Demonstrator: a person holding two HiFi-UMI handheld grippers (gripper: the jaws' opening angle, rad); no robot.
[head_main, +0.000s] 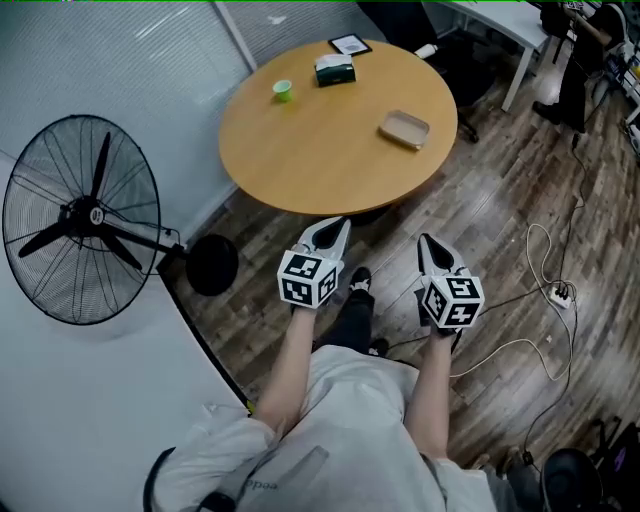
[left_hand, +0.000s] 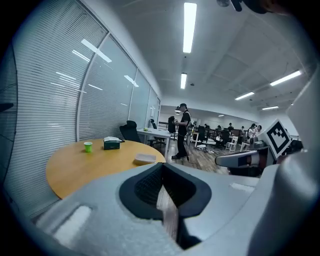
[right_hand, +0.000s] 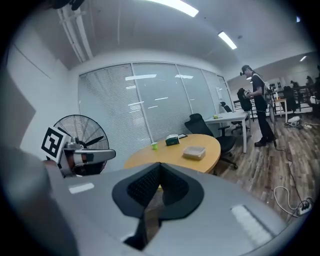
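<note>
Both tools are held side by side in front of the person, over the wooden floor (head_main: 500, 200) just short of the near edge of the round tabletop (head_main: 320, 160). The left tool (head_main: 333, 228) has its jaws brought together to a point with nothing between them. Its own view shows the dark pads meeting at the tip (left_hand: 161, 169). The right tool (head_main: 428, 244) is closed and empty in the same way (right_hand: 160, 167).

Nothing is gripped or touched. Judging by this, the moment is a stand-off before any contact.

The nearest thing is a shallow tray (head_main: 404, 129) lying near the tabletop's right edge, well apart from both tools. A small green cup (head_main: 283, 91) stands towards the far-left edge. A green tissue box (head_main: 335, 70) and a dark-framed card (head_main: 350, 44) sit at the far edge.

A grip on any of them would call for two things: the tools carried forward over the near edge, and the jaws parted first, since they are now pressed together. The tray's low rim looks to need a level, careful pinch.

A standing fan (head_main: 85, 220) is off to the left, and a power strip (head_main: 560, 293) lies on the floor to the right.
</note>
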